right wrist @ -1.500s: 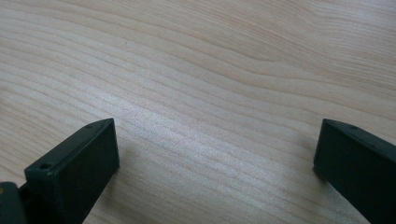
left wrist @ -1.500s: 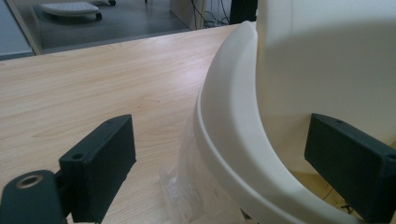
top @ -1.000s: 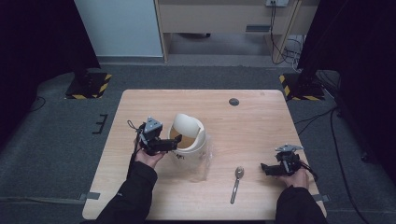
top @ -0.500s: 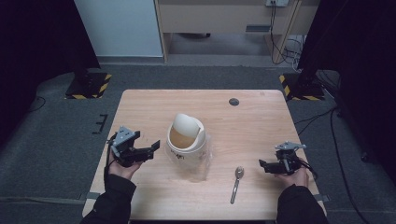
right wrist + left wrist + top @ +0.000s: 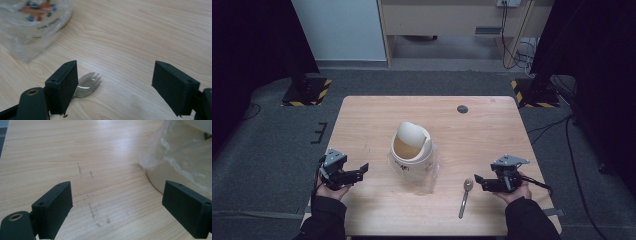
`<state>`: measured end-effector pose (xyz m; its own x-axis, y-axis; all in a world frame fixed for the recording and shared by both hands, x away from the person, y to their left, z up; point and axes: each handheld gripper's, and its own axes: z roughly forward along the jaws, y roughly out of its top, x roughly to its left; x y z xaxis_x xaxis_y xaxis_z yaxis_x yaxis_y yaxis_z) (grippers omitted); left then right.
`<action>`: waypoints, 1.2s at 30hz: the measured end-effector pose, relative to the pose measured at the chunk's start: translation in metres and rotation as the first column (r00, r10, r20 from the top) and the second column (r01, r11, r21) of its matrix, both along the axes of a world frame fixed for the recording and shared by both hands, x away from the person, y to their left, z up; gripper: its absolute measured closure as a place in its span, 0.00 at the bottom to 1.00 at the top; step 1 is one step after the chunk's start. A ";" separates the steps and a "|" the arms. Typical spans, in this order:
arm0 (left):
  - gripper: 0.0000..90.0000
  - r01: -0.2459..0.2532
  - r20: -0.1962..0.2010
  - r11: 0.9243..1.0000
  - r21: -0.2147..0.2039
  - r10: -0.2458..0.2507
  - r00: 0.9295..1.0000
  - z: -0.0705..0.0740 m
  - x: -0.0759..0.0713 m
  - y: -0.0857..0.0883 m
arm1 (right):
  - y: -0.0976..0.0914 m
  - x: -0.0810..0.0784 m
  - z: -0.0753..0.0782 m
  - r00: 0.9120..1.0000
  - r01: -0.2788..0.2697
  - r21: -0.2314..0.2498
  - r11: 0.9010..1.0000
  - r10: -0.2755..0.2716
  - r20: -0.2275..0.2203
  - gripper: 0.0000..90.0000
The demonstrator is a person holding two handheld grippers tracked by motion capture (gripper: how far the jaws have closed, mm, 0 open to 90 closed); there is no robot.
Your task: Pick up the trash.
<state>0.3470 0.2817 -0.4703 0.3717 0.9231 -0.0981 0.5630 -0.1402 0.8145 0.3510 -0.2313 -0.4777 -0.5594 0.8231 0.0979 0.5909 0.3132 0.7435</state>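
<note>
A small white bin [image 5: 412, 148] with a swing lid stands at the table's middle, its lid tilted open, and a clear plastic bag [image 5: 430, 172] hangs around its base. A metal spork [image 5: 465, 196] lies to its right near the front edge. My left gripper [image 5: 361, 171] is open at the front left, pointing at the bin and well apart from it. The left gripper view has the bin's wall [image 5: 163, 178] and the bag [image 5: 175, 147] to the right of the open left gripper [image 5: 122, 212]. My right gripper [image 5: 478, 180] is open, just right of the spork. Beside the left jaw of that gripper [image 5: 115, 82] lies the spork's head [image 5: 88, 83].
A small dark disc [image 5: 462, 109] sits on the wooden table [image 5: 377, 120] near its far edge. The bin's printed side [image 5: 37, 15] and the bag's edge reach into the right gripper view at the top left. Grey floor surrounds the table.
My left gripper has drawn back from the bin's side to the front left corner of the table, open throughout. The right gripper has hardly moved.
</note>
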 end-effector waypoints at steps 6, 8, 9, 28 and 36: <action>0.10 -0.014 0.007 1.000 -0.010 0.014 1.000 0.002 -0.001 0.002 | 0.021 -0.007 -0.008 0.998 -0.026 -0.048 0.999 0.024 -0.050 0.23; 0.11 -0.008 0.007 1.000 -0.008 0.009 1.000 0.002 0.000 0.001 | 0.026 -0.006 -0.013 0.997 -0.042 -0.067 0.997 0.037 -0.074 0.23; 0.11 -0.008 0.006 1.000 -0.002 0.008 1.000 0.001 0.000 0.001 | 0.030 -0.005 -0.018 0.995 -0.049 -0.095 0.994 0.040 -0.094 0.23; 0.12 0.009 -0.012 1.000 0.018 -0.008 1.000 -0.002 0.003 -0.003 | 0.040 0.006 -0.037 0.983 -0.127 -0.218 0.968 0.094 -0.157 0.44; 0.12 0.015 -0.017 1.000 0.027 -0.014 1.000 -0.002 0.003 -0.003 | 0.038 0.012 -0.036 0.984 -0.146 -0.222 0.964 0.119 -0.132 0.55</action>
<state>0.3502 0.2790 -0.4725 0.3835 0.9201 -0.0797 0.5743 -0.1700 0.8008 0.3630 -0.1935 -0.5137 -0.6611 0.7501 -0.0140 0.6107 0.5488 0.5709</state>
